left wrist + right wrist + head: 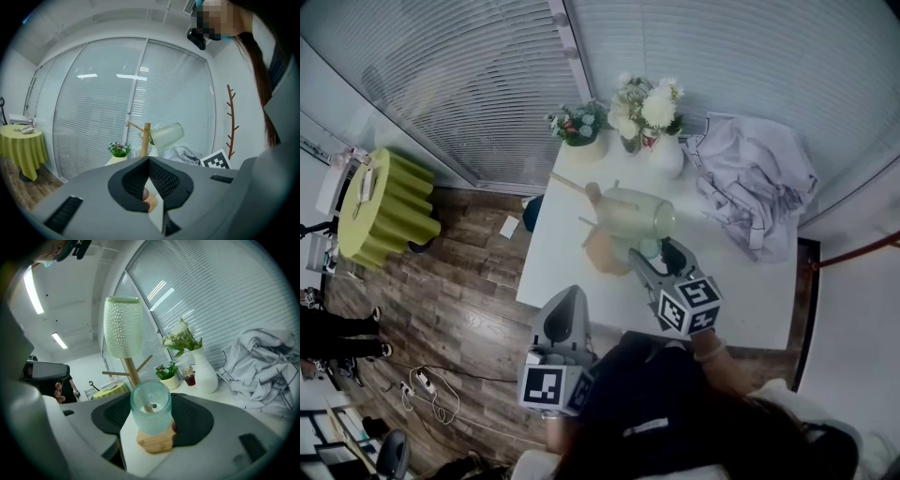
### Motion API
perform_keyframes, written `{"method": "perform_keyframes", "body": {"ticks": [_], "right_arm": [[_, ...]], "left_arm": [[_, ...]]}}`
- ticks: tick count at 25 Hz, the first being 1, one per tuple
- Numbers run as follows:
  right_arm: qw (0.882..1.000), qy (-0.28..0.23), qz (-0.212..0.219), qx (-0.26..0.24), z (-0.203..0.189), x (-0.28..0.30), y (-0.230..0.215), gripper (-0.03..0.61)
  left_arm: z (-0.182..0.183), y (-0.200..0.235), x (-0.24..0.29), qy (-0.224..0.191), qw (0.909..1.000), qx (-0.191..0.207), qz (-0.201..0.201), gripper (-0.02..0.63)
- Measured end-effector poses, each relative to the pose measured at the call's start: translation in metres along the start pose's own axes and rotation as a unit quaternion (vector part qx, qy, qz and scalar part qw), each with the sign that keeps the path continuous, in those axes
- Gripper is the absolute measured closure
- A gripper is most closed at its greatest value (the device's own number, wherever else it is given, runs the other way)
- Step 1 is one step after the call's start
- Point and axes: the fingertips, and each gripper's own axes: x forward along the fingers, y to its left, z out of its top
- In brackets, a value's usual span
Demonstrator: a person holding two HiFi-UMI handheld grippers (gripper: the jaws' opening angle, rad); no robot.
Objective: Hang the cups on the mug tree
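**Item 1. Left gripper** (149, 161). One. The jaws are pressed together at the tips with nothing between them. It is parked short of the near left edge of the table (553, 262), probably so that it does not get in the way of the working side.

**Item 2. Mug tree** (131, 372). One. It is a wooden post on a flat wooden base, standing on the white table towards its left half. Bare pegs slant upward from the post. The slant looks meant to keep a cup from sliding off. The peg count is not certain from these views.

**Item 3. Pale green cup** (637, 214). One. It is already hung, tipped over a peg high on the tree with its closed end outward, and it rests there with no gripper touching it.

**Item 4. Teal cup** (151, 408). One. It is a dimpled glass carried low in front of the tree's base, not yet on a peg. Cups in all: two, one hung and one to go.

**Item 5. Right gripper** (659, 255). One. The jaws stand wide with the pads closed against the sides of the teal cup, pinching it. Holding it by the sides leaves the mouth free to go over a peg, which appears to be the step in hand.

**Item 6. Flower vessels.** Three, ranged along the back edge clear of the work: a small pot (581, 141), a dark middle vessel (630, 143) and a white vase (666, 157).

**Item 7. Crumpled cloth** (759, 187). One. It is heaped at the far right corner.
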Motion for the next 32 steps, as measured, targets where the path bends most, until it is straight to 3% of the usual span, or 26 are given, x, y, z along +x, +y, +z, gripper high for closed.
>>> {"method": "perform_keyframes", "body": {"ticks": [32], "right_arm": [[0.998, 0.025, 0.028, 0.044, -0.031, -0.002, -0.010, 0.302]], "left_arm": [[-0.003, -0.012, 0.006, 0.008, 0.9998, 0.012, -0.011, 0.612]]}}
